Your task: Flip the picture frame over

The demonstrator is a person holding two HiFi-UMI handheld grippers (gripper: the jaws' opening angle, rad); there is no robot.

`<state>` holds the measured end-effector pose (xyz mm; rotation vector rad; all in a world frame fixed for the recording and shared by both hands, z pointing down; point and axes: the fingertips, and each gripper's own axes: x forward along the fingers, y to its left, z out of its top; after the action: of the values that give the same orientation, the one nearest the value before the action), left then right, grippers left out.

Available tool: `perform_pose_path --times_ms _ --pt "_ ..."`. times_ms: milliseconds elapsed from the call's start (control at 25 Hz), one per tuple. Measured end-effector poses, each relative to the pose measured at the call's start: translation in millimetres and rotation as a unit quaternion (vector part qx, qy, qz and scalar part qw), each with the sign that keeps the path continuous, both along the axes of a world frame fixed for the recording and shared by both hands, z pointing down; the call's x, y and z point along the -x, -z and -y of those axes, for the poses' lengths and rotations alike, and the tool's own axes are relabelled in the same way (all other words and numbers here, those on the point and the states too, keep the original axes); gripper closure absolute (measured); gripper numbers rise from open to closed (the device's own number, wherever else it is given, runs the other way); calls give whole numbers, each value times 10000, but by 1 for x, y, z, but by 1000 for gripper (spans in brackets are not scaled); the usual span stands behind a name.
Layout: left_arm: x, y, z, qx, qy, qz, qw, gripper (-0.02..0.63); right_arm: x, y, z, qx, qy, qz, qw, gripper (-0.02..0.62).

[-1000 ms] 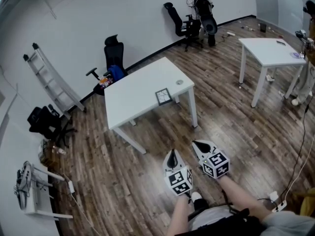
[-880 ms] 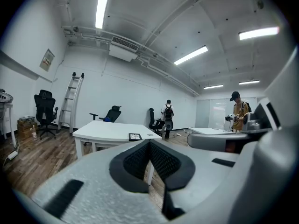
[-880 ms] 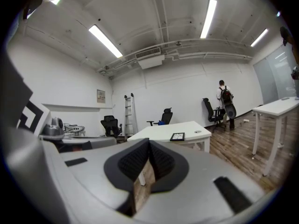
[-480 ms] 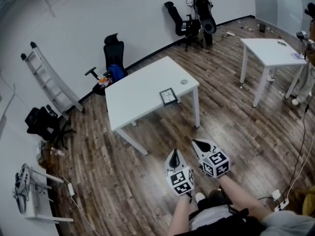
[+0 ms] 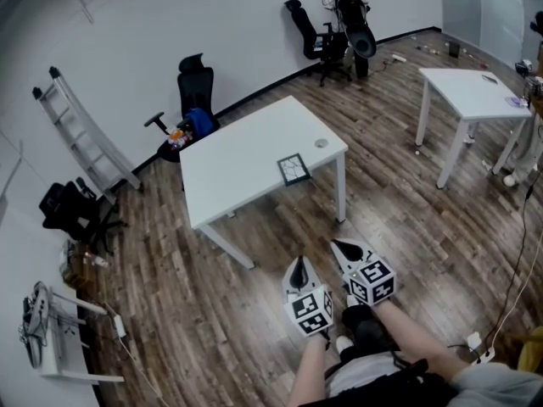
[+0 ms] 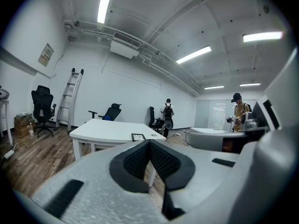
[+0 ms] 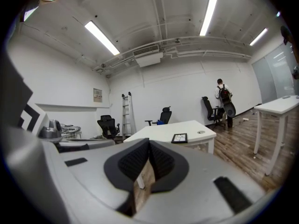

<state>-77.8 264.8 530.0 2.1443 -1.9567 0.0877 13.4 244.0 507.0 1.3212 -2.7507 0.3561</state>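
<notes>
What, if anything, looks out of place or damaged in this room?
Nothing clearly wrong. The picture frame lies flat near the edge of the table; dark lines across its face could be cracks or just the picture, too small to tell.

White walls [image 5: 170,15], plank floor [image 5: 212,312], two white tables [image 5: 237,159], office chairs [image 5: 193,87] (ladder [image 5: 81,130] beside), strip lights [image 6: 105,1].

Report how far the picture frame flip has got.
Done: nothing; the picture frame lies flat near the front edge of the white table, untouched. In hand: nothing; the left gripper and right gripper are shut, empty, hovering over the floor short of the table. Left: reach the frame, grip it, turn it over.
</notes>
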Motion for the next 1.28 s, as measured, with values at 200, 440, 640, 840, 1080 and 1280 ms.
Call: perform_pose_path --times_ms 200,440,640,840,1080,1280 --pt "0 3 42 2 39 61 10000 604 3 0 43 -17 85 49 10000 591" --pt "-4 4 101 19 151 156 9998 604 3 -1 103 -2 236 117 9997 591" --pt "-3 6 142 45 335 202 9992 604 5 1 150 7 415 173 9990 591" --pt "-4 4 177 115 477 282 9984 604 10 -1 188 55 653 203 9976 591" --pt "-6 1 210 175 703 379 9967 604 10 -6 224 100 902 222 9956 591" --pt "-11 -1 231 236 720 463 9961 604 2 -13 249 184 903 259 9954 591"
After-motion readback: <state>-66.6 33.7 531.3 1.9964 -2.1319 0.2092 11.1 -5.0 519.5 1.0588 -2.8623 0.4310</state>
